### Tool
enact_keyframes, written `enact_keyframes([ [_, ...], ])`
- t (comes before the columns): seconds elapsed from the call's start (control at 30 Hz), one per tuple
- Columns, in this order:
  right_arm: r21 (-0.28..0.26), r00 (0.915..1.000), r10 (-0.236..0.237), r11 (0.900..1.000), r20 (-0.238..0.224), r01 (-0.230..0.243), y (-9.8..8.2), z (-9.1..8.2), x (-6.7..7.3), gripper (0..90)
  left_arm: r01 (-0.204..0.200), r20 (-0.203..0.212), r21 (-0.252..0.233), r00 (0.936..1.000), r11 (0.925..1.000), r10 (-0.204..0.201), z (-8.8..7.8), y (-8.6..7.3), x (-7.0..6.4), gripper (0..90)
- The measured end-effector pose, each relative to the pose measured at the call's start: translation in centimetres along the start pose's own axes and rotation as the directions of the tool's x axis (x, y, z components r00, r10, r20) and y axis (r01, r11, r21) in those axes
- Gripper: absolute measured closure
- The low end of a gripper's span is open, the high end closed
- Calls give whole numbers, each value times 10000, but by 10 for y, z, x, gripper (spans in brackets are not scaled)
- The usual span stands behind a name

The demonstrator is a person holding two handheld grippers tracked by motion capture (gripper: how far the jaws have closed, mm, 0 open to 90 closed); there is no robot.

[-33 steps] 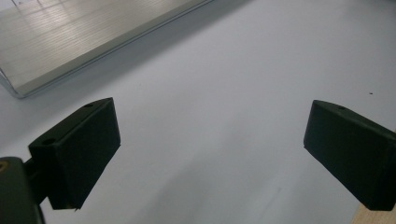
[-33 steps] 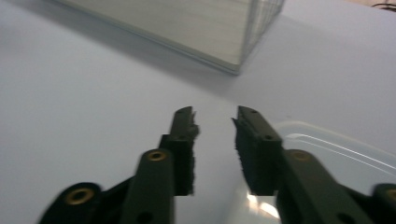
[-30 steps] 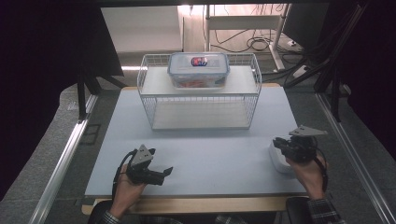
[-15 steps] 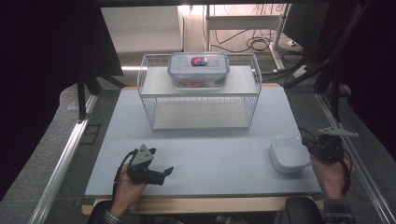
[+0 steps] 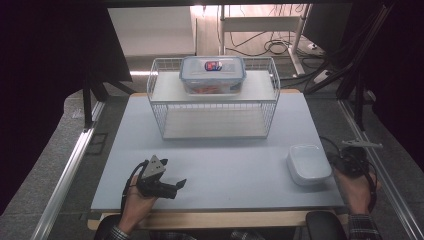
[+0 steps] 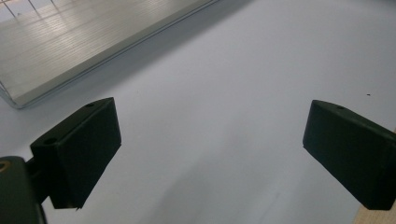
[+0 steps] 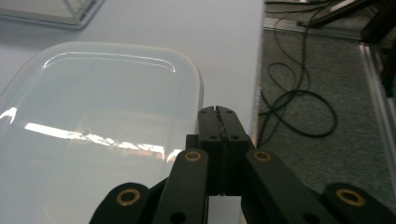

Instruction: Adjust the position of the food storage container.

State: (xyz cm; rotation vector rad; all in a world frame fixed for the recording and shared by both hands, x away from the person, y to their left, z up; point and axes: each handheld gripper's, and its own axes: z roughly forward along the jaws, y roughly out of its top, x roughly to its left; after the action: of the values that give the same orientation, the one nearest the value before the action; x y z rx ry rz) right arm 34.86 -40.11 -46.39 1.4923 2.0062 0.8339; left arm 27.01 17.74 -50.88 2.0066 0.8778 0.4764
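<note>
A shallow white container with rounded corners lies near the front right of the pale table. In the right gripper view the white container shows glossy, just left of the jaws. My right gripper hovers at the table's right edge beside the container, apart from it. The right gripper is shut with nothing between its jaws. My left gripper rests at the front left, pointing right. The left gripper is open wide over bare table.
A white wire rack stands at the back middle of the table. A clear box with a blue-rimmed lid sits on its top shelf. Cables lie on the grey floor past the table's right edge.
My right gripper has drawn off to the right, from over the white container to the table's edge. The container now lies uncovered. The left gripper has not moved.
</note>
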Motion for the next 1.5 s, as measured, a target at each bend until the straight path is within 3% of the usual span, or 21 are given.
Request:
enact_keyframes([
  [0.23,126,9941,-89,9999,-1082,104,4,8,22,895,-80,24,100,10000,9999,79,1,0,-1,40],
  [0.4,145,9820,-297,9994,-1866,330,8,14,44,894,-157,61,179,9999,9997,156,3,0,-2,42],
  [0.67,161,9630,-791,9962,-2578,861,13,21,76,894,-231,49,246,9997,9994,230,4,1,-4,42],
  [0.83,170,9419,-1026,9933,-3199,1140,15,26,99,894,-274,74,301,9996,9992,272,5,1,-4,43],
  [1.0,103,9145,-1482,9864,-3764,1641,19,32,126,894,-259,92,327,9996,9991,256,6,1,-4,43],
  [1.07,-7,9112,-1752,9821,-3729,1886,21,33,134,894,-285,88,347,9996,9990,282,6,1,-4,43],
  [1.17,-413,9171,-2081,9776,-3401,2065,23,24,132,895,-213,82,342,9997,9992,210,5,0,-3,43],
  [1.23,-616,9187,-1990,9800,-3412,1894,21,14,129,894,-179,77,330,9998,9993,177,5,0,-3,43],
  [1.37,-637,9011,-1781,9840,-3954,1666,7,-3,130,894,-165,53,242,9999,9996,164,3,1,-2,43],
  [1.5,-753,8874,-1994,9799,-4158,1849,-9,-22,138,894,-76,108,184,9999,9998,74,3,2,0,43],
])
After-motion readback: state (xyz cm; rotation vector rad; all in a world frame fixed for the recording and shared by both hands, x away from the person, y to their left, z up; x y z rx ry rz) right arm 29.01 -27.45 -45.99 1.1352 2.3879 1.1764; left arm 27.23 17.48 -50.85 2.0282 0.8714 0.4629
